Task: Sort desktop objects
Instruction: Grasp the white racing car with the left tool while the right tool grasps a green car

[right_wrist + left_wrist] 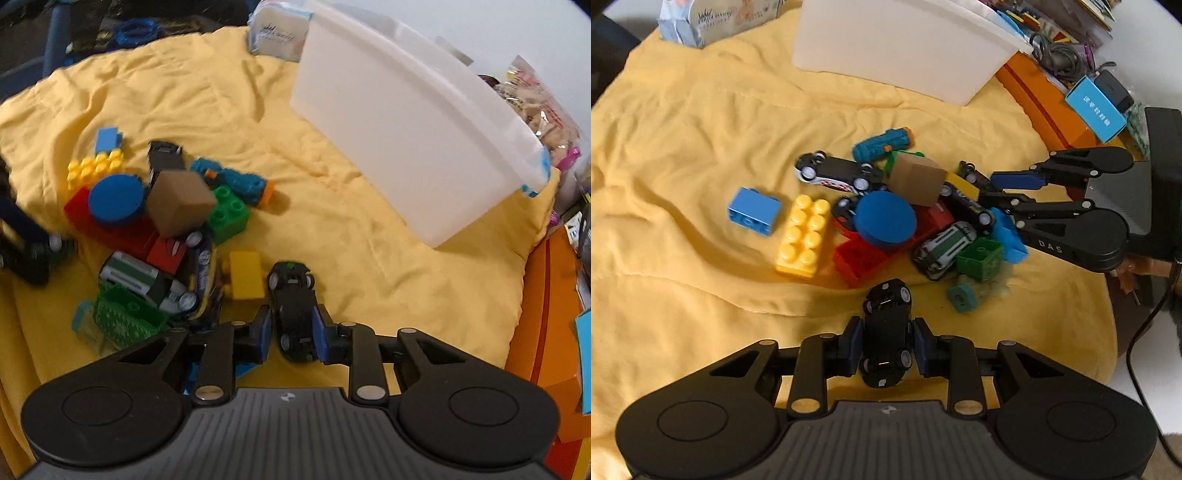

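So far I judge the sort has barely begun. I have the left gripper [885,345] closed on a black toy car [887,332], low in the middle of the left wrist view, its pads pressed to the car's sides. The right gripper [293,334] is likewise clamped on a second dark toy car [293,314], low centre in the right wrist view, nose pointing up the frame.

Most of the work is still lying on the yellow cloth [683,147]. The pile sits mid-frame in the left wrist view: a blue brick [753,210] and a yellow studded brick [801,236] on its left edge, a blue disc [886,218] resting on a red brick [864,258], a brown cube [918,179], a teal toy [882,142] above it, a white and black car [834,173], a green and white car [943,245] and a green brick [980,258] to the right.

The white bin [406,129] stands at the upper right of the right wrist view, well apart from the pile. I cannot see inside it from either camera, so I cannot tell whether anything is sorted yet. As I read it, both cars still need carrying over, and then everything else in the heap.
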`<action>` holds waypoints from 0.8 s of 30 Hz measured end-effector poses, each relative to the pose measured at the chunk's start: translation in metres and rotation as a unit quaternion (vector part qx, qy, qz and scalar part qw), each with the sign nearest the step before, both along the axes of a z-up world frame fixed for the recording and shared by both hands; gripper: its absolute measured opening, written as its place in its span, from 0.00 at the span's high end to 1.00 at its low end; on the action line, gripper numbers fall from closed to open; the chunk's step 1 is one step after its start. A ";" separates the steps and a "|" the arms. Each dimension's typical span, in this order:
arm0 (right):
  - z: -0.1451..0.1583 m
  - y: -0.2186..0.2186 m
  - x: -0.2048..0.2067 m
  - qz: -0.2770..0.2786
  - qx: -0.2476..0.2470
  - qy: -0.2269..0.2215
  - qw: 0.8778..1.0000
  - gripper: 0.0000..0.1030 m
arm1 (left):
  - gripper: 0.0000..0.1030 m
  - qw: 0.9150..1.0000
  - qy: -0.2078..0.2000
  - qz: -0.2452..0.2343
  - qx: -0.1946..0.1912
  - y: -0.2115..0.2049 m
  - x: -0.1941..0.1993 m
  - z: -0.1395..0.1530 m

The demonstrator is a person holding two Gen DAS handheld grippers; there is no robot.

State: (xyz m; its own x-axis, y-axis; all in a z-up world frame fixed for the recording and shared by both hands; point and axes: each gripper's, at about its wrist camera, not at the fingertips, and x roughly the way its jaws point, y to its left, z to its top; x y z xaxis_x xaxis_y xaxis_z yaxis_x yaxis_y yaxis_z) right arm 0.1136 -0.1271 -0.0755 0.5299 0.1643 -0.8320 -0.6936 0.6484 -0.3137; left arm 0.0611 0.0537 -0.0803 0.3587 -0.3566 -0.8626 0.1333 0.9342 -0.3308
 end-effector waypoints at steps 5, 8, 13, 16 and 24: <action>0.006 -0.012 0.011 -0.045 0.036 0.000 0.998 0.83 | 0.65 1.000 -0.007 0.020 -0.004 0.021 -0.002 0.005; 0.024 -0.027 0.009 -0.091 0.096 0.002 0.991 0.83 | 0.61 1.000 -0.015 0.022 0.008 0.024 -0.004 0.005; 0.063 -0.047 -0.024 -0.115 0.208 0.030 0.971 0.83 | 0.60 0.999 -0.030 0.041 0.018 0.035 -0.009 0.009; 0.062 -0.050 -0.042 -0.112 0.274 0.108 0.949 0.83 | 0.58 0.997 -0.039 0.042 0.057 0.040 -0.012 0.010; 0.024 -0.023 -0.059 -0.107 0.356 0.226 0.901 0.83 | 0.43 0.986 -0.103 -0.020 0.126 0.007 -0.031 0.026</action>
